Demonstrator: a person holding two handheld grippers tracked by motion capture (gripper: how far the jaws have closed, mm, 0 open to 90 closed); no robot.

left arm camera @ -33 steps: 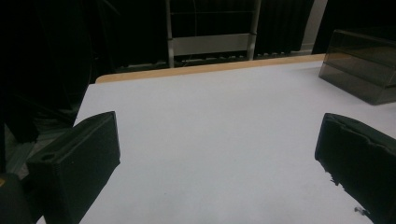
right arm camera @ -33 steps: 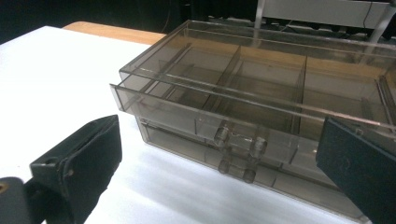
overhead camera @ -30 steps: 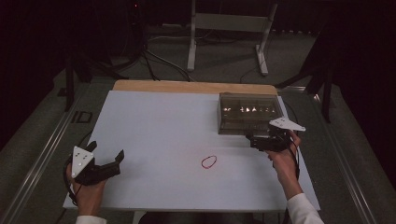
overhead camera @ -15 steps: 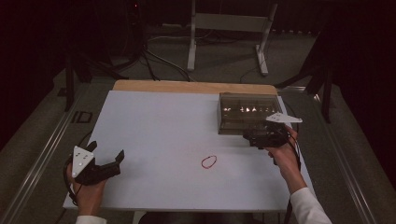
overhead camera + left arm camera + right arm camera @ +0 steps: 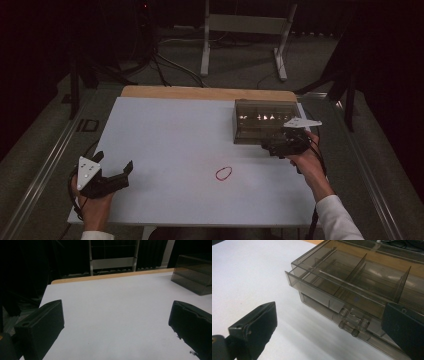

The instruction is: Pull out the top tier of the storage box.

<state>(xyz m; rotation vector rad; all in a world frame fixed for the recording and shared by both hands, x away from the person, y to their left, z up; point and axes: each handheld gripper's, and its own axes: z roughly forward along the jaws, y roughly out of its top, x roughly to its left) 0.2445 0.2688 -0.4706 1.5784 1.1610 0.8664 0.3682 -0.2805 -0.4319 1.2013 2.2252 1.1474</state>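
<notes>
A smoky clear drawer box (image 5: 264, 121) stands at the back right of the white table (image 5: 170, 135). A red rubber band (image 5: 223, 173) lies in a loop in front of it. My right gripper (image 5: 272, 146) sits at the box's front right, open. In the right gripper view its jaws (image 5: 329, 322) straddle the box's drawer handles (image 5: 354, 321), and the top drawer (image 5: 332, 290) stands slightly pulled out, showing bare dividers. My left gripper (image 5: 114, 161) rests open near the front left corner, nothing between its fingers (image 5: 45, 325).
A wooden strip (image 5: 207, 92) edges the table's far side. Beyond it a metal stand (image 5: 245, 30) and cables rest on the dark floor. Metal rails (image 5: 45, 165) run along both sides of the table. The box (image 5: 195, 275) lies far right of the left gripper.
My right gripper has edged up and closer to the front of the box. The left gripper and the rubber band have stayed put.
</notes>
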